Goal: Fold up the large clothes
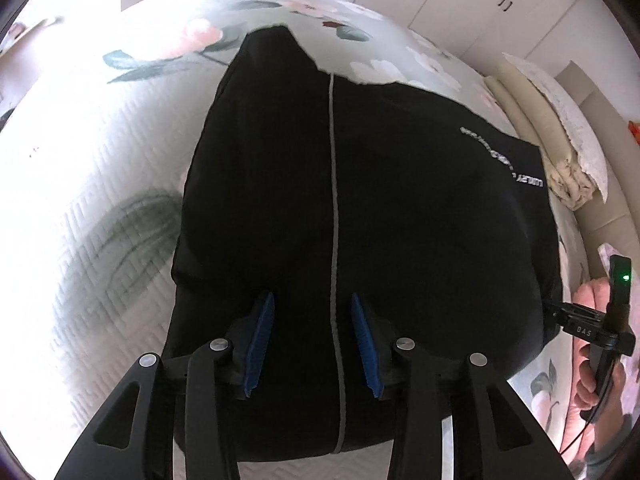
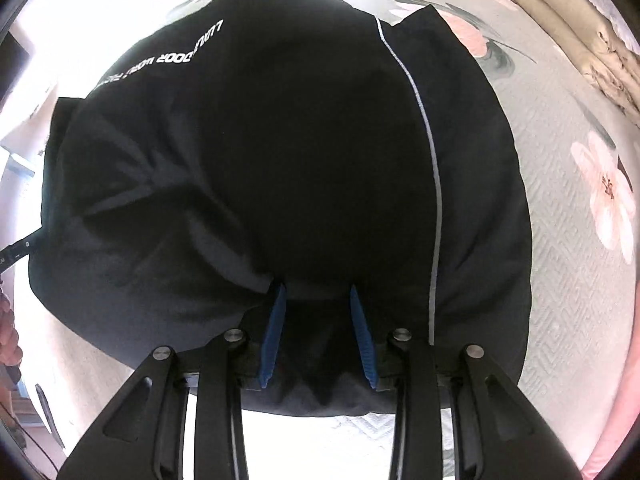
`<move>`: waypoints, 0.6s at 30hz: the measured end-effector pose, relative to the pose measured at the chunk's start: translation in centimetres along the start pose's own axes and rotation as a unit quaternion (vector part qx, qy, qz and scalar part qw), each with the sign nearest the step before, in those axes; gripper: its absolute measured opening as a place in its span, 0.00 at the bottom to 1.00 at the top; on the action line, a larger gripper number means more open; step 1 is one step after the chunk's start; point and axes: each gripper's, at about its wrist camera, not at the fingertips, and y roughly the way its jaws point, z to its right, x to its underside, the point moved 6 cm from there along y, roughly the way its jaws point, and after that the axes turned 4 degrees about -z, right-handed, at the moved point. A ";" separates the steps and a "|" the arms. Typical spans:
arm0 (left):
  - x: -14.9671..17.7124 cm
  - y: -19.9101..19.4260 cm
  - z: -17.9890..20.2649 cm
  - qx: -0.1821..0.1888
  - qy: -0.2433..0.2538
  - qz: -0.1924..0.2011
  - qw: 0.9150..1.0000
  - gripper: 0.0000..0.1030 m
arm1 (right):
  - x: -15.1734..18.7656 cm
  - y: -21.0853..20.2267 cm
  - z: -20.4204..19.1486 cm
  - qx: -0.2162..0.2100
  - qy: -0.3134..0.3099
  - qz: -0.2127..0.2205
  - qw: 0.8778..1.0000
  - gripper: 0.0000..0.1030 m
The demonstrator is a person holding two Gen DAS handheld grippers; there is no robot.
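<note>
A large black garment (image 1: 360,200) with a grey piping line and white lettering lies folded on a floral bedspread (image 1: 100,160). My left gripper (image 1: 312,300) is open just above it, blue pads either side of the piping near its near edge. In the right wrist view the same garment (image 2: 280,140) fills the frame. My right gripper (image 2: 316,288) is open, its blue pads standing over a fold at the garment's near edge; nothing is pinched. The right gripper's body (image 1: 600,328) and the hand holding it show at the left view's right edge.
The bedspread (image 2: 568,220) extends around the garment on all sides. Folded beige bedding (image 1: 560,160) lies along the bed's far right side. White wardrobe doors (image 1: 500,0) stand beyond the bed.
</note>
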 end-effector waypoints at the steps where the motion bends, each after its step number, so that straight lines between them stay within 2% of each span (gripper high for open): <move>1: 0.0 -0.1 0.0 0.004 -0.001 -0.001 1.000 0.40 | 0.2 -0.2 0.0 0.002 -0.007 0.000 1.000 0.36; 5: 0.2 -0.2 -0.5 0.010 -0.003 -0.007 1.000 0.40 | 1.0 -0.7 0.1 0.013 -0.013 0.001 1.000 0.40; 9: 0.8 -1.6 -0.6 -0.004 0.014 0.000 1.000 0.40 | 1.9 -2.2 -0.3 0.056 -0.030 0.021 0.998 0.45; 11: 1.3 -2.5 -0.3 -0.014 0.026 0.003 1.000 0.41 | 2.6 -3.0 -1.0 0.059 -0.036 0.028 0.997 0.46; 14: 1.3 -3.7 -0.1 -0.020 0.031 0.006 0.999 0.40 | 3.3 -4.4 -1.5 0.065 -0.045 0.040 0.996 0.52; 18: 0.2 -5.8 0.1 0.000 0.033 0.022 0.999 0.41 | 3.3 -5.9 -0.9 0.064 -0.044 0.055 0.995 0.60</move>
